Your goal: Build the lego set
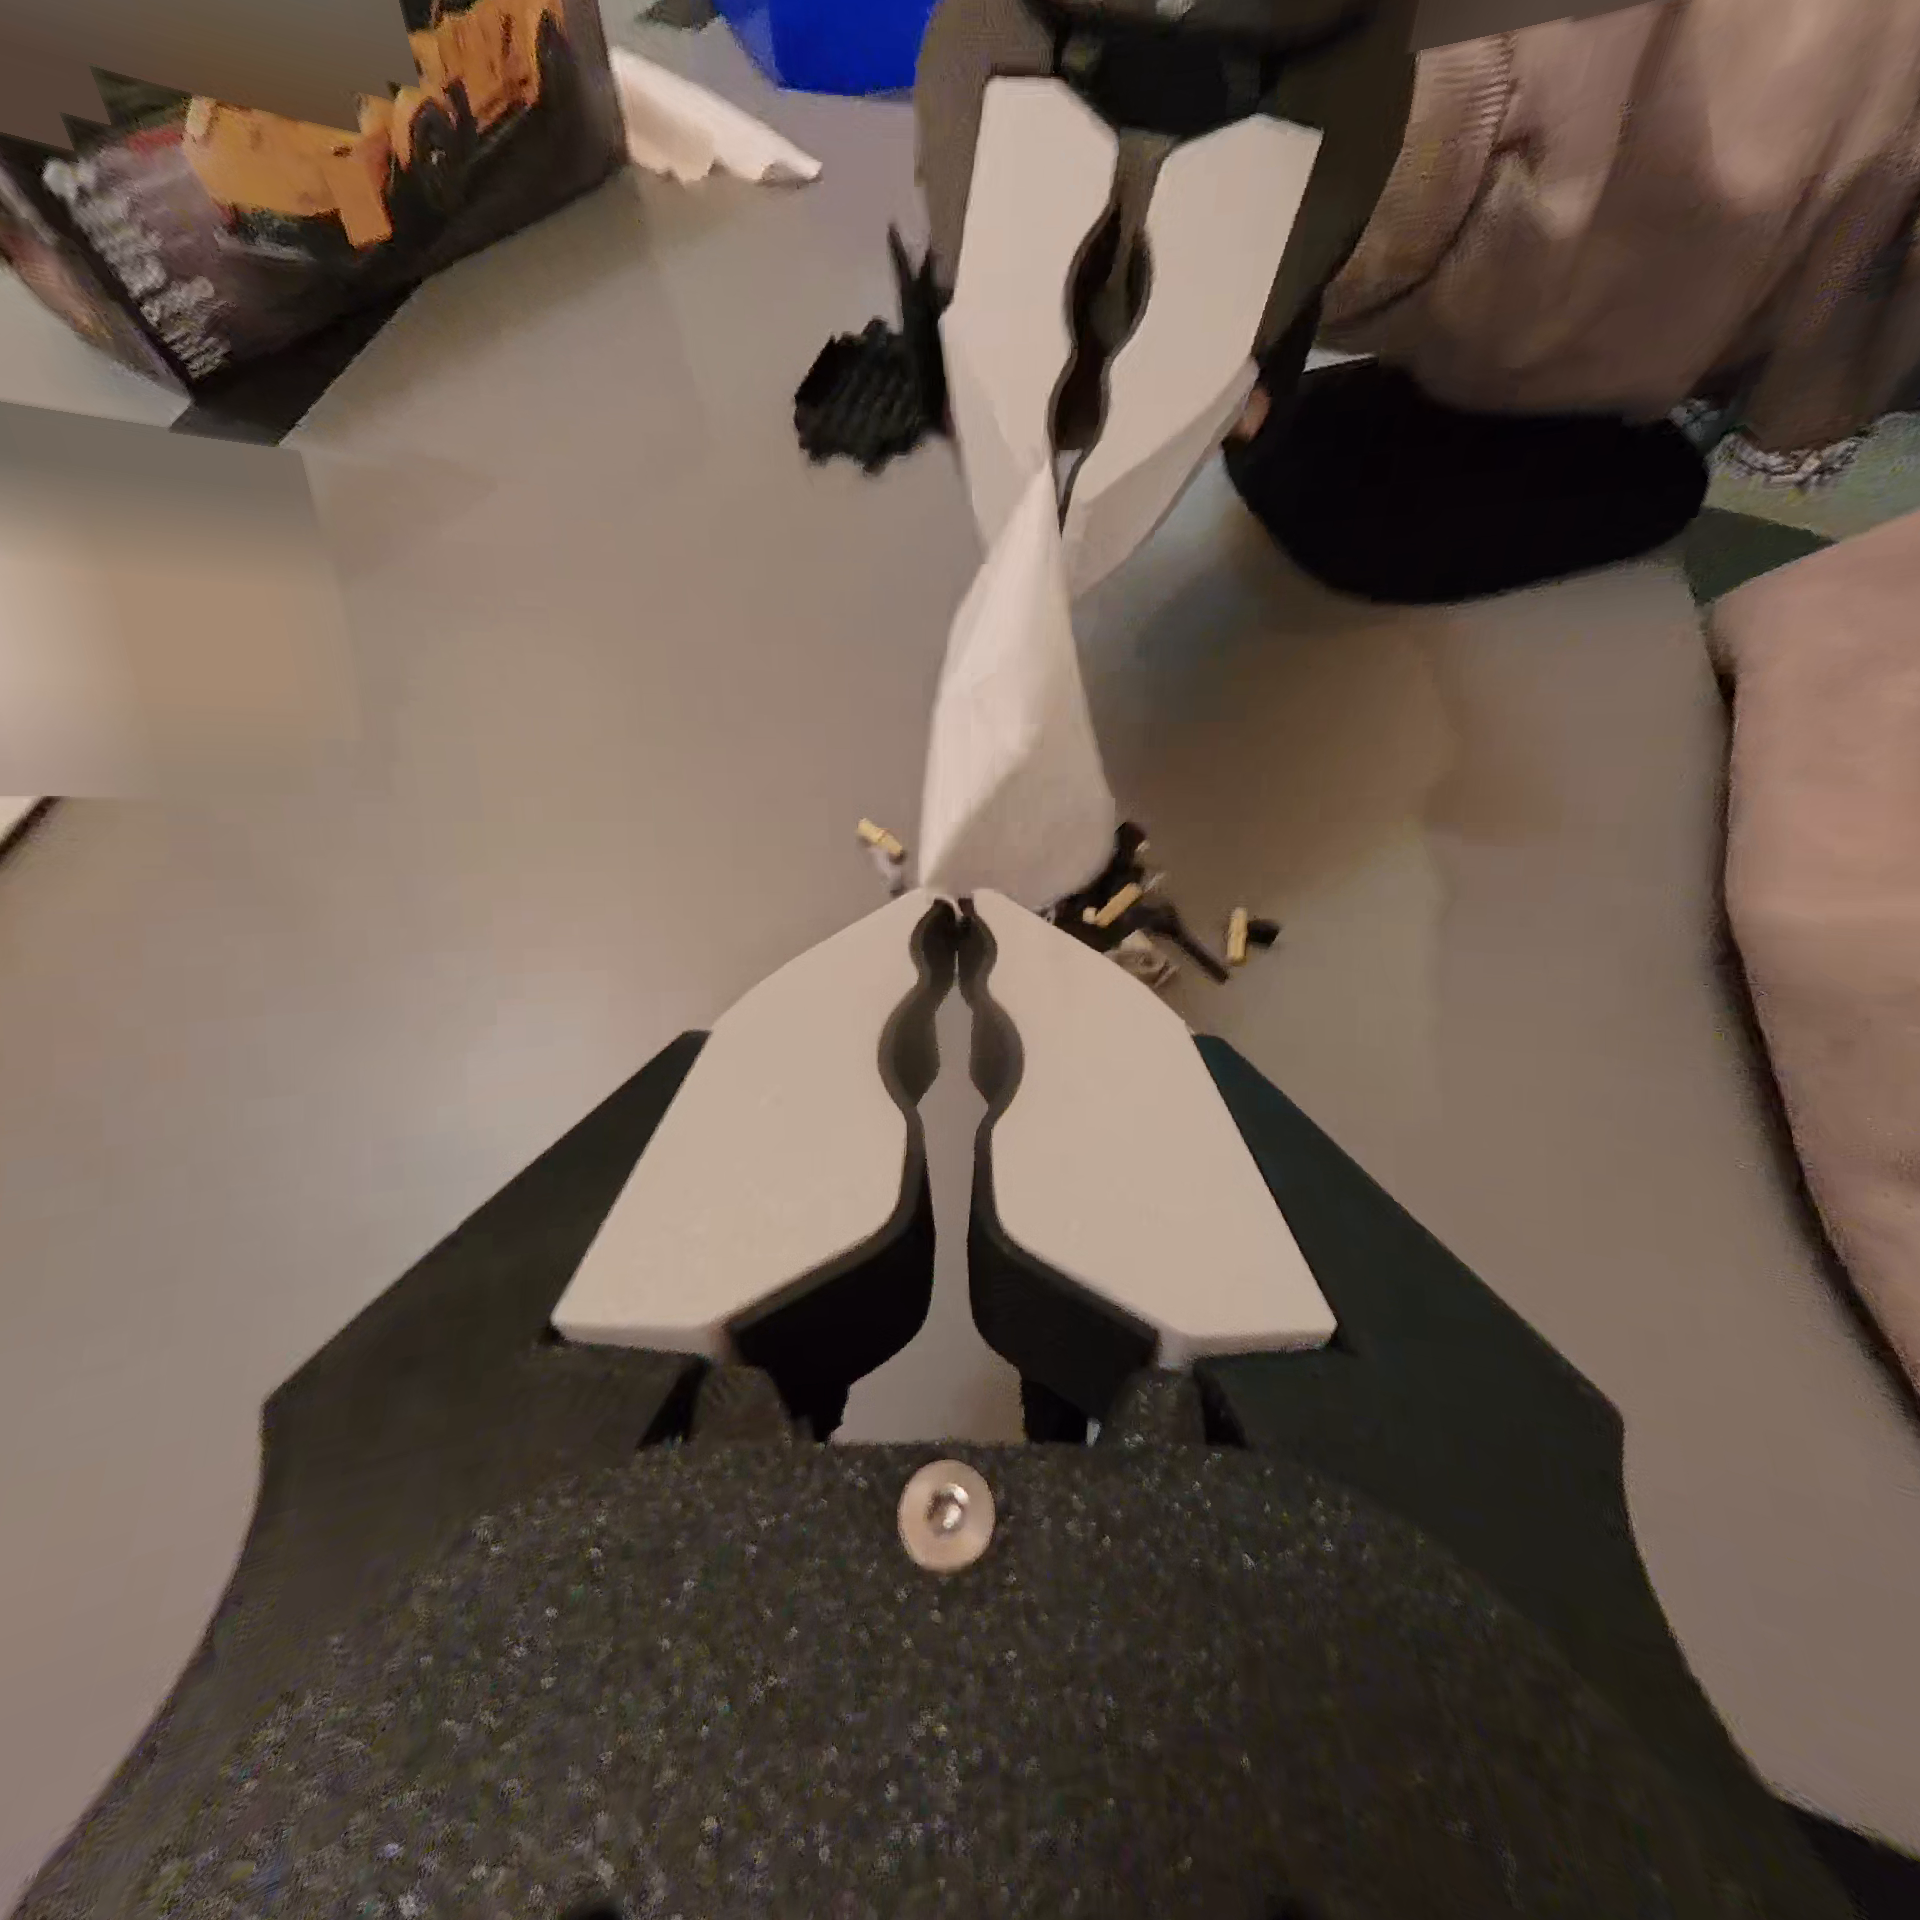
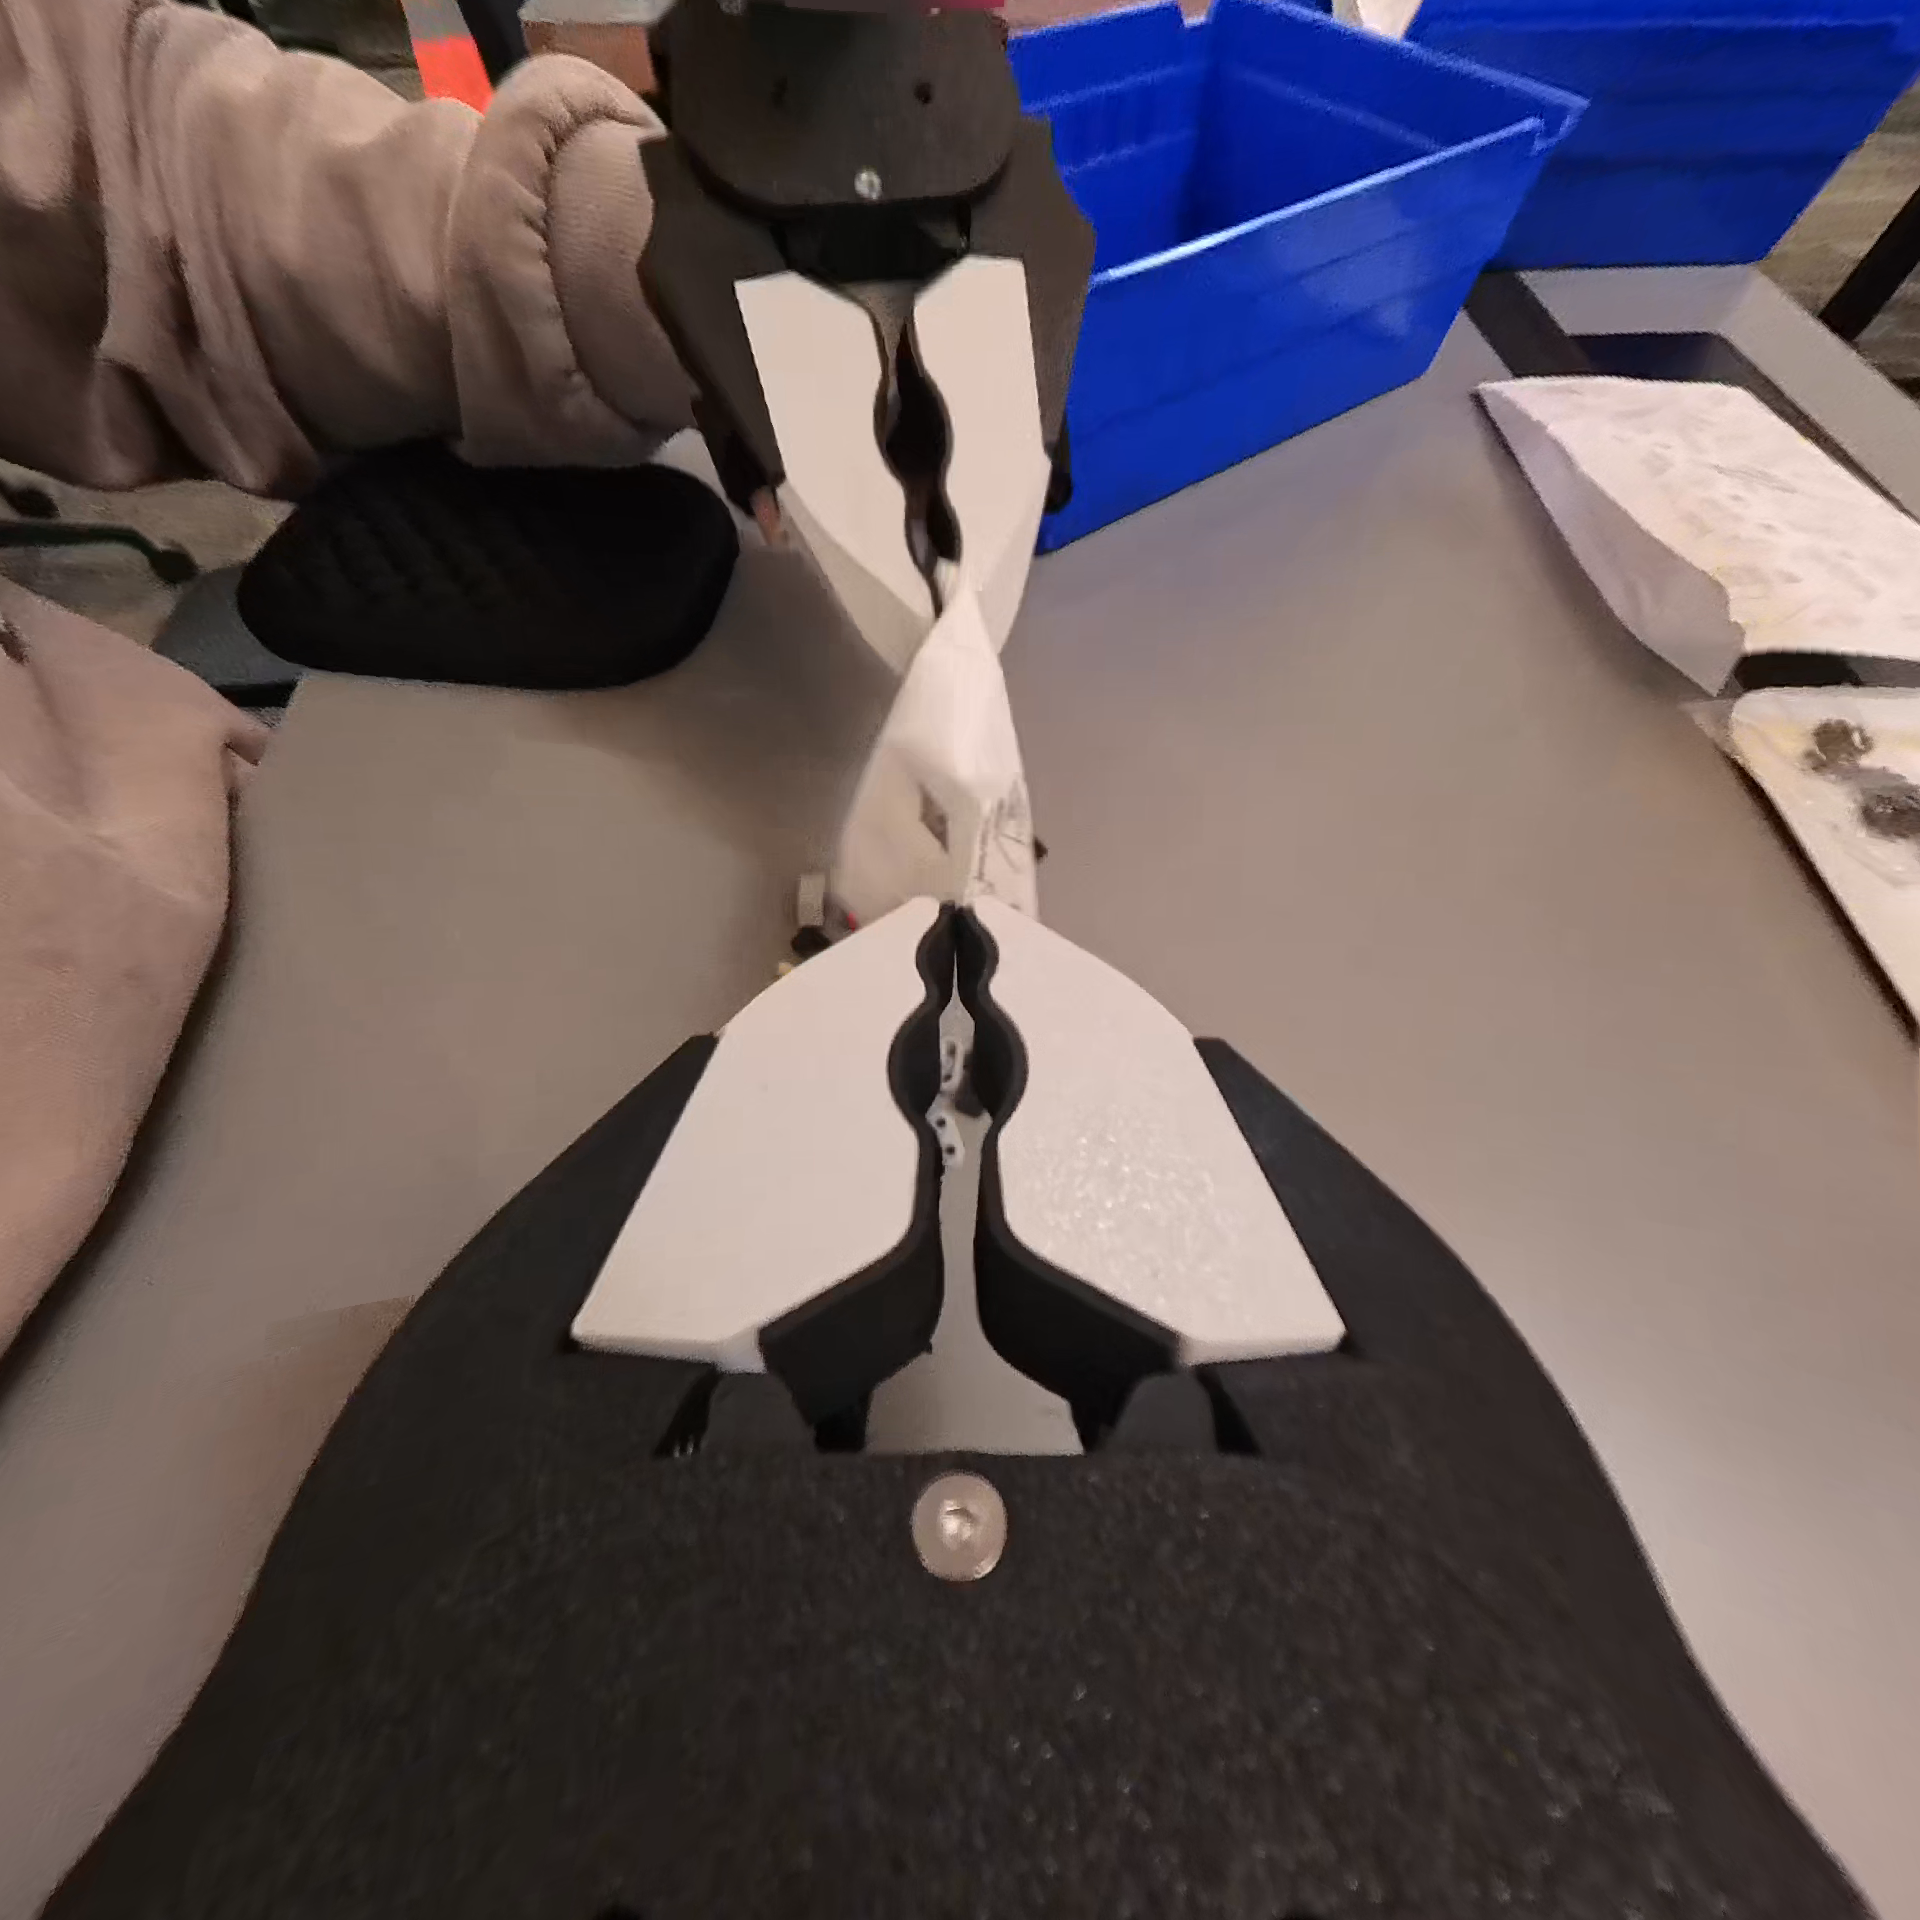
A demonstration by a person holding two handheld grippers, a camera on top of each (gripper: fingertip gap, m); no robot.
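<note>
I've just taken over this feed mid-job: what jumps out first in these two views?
A twisted white paper bag stretched between the left gripper and the right gripper, each pinching one end above the grey table. Small tan and black lego pieces lie spilled on the table under the bag. Behind the left gripper in the right wrist view stands a blue bin; the set's box stands far left in the left wrist view.

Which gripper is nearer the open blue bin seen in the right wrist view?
Left. The left gripper is right beside the blue bin, at its near corner. The right gripper is farther back, holding the white bag by its other end.
</note>
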